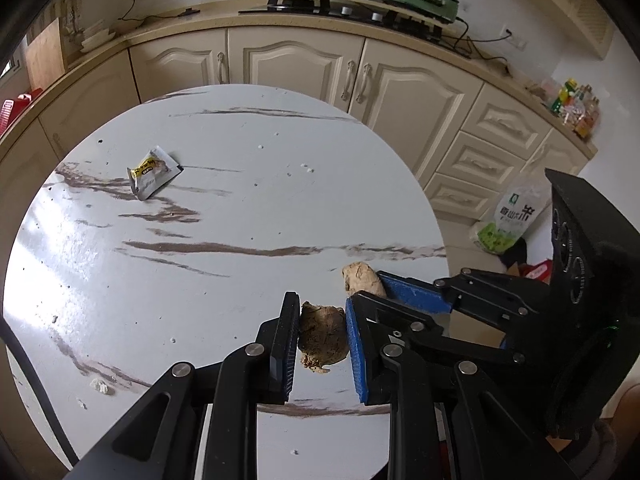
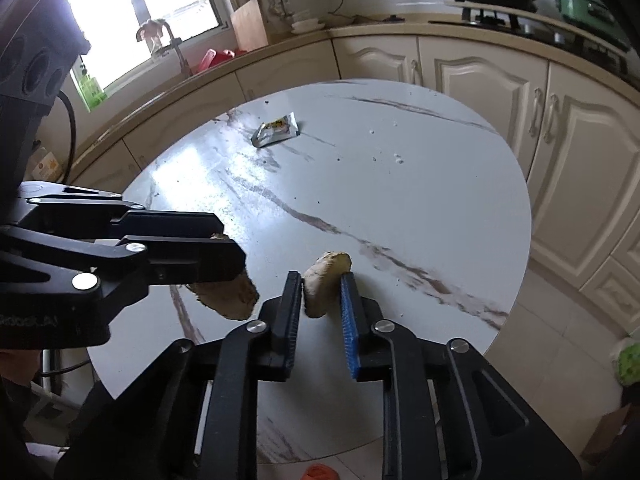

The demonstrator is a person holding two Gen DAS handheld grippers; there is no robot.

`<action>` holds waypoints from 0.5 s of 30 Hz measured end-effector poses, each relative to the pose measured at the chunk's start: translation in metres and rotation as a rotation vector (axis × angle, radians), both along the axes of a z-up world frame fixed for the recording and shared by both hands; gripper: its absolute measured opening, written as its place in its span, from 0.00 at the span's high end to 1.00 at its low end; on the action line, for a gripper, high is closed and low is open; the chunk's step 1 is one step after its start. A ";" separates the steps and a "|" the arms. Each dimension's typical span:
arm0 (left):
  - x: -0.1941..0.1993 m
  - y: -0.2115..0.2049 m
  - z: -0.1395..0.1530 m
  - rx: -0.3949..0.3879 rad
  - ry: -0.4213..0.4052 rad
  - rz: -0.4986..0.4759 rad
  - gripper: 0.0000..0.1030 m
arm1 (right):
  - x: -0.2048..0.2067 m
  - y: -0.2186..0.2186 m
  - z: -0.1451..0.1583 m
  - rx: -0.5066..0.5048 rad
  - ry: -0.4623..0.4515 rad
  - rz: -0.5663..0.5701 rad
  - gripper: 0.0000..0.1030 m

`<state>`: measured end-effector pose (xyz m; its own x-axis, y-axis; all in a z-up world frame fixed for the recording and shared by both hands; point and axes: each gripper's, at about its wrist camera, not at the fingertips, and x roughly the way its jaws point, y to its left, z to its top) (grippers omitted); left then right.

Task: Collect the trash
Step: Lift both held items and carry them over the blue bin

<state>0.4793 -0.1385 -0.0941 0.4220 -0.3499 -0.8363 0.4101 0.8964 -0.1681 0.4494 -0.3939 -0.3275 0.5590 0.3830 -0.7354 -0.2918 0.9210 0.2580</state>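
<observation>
Each claw has a lump of trash. The left claw is squeezed shut on a dark brown lump. The right claw is squeezed shut on a pale brown lump. Both lumps sit close together near the near edge of the round desk, and both look like they are just above it or barely touching; I cannot tell which.

One more bit of trash, a small shiny wrapper, lies flat far off, near the far left edge of the desk.

To do this step well, I think the squeeze should be firm but gentle, because the dark lump looks crumbly and has a loose bit hanging under it. Lift both straight up, slowly, and keep the two claws from bumping. No bin shows in either view.
</observation>
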 end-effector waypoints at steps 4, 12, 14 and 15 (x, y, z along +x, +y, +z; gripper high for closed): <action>-0.008 -0.015 0.009 -0.018 -0.020 -0.029 0.81 | -0.019 -0.025 0.015 0.012 -0.024 -0.038 0.84; -0.025 -0.082 0.015 -0.059 -0.024 -0.151 0.81 | -0.085 -0.117 0.033 0.009 -0.042 -0.211 0.84; -0.029 -0.106 0.010 -0.061 -0.014 -0.188 0.81 | -0.099 -0.141 0.026 0.002 -0.017 -0.258 0.84; -0.030 -0.118 0.007 -0.061 -0.009 -0.206 0.81 | -0.106 -0.154 0.021 -0.002 -0.007 -0.288 0.83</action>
<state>0.4493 -0.2561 -0.0872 0.3437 -0.4797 -0.8074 0.5851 0.7818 -0.2154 0.3433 -0.5476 -0.3070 0.6496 0.2061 -0.7318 -0.0195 0.9668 0.2549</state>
